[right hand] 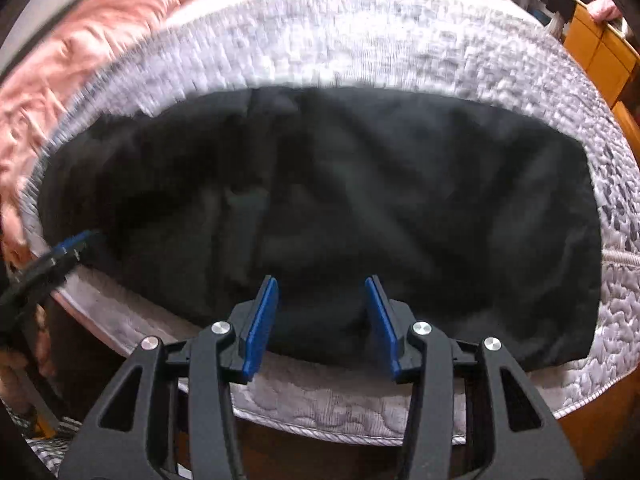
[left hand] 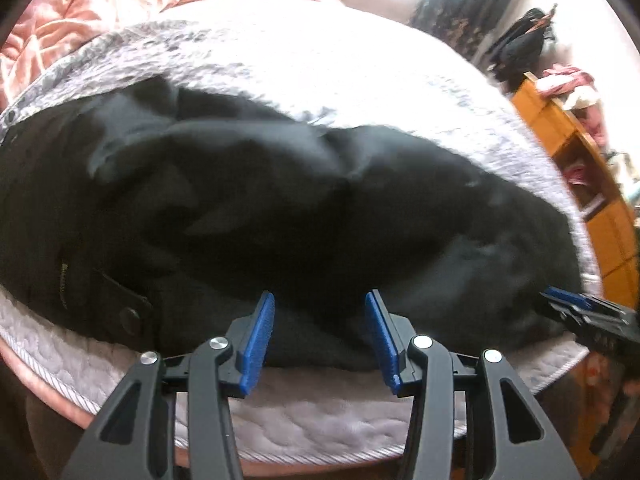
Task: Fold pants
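Note:
Black pants [left hand: 280, 200] lie folded lengthwise across a grey quilted mattress [left hand: 320, 60]. Their waist, with a button [left hand: 130, 316] and a zip, is at the left in the left wrist view. My left gripper [left hand: 320, 336] hovers over the pants' near edge, blue pads apart and pressing on nothing. My right gripper [right hand: 322, 320] is open in the same way over the near edge of the pants [right hand: 360, 200], closer to the leg end. Each gripper shows at the edge of the other's view: the right gripper [left hand: 576, 304] and the left gripper [right hand: 72, 248].
A pink crumpled comforter [left hand: 80, 8] lies at the far left of the bed. An orange wooden shelf unit [left hand: 580, 160] with clutter stands past the right side. The mattress's near edge [right hand: 340, 420] runs just below both grippers. A black bag [left hand: 520, 48] hangs at the back right.

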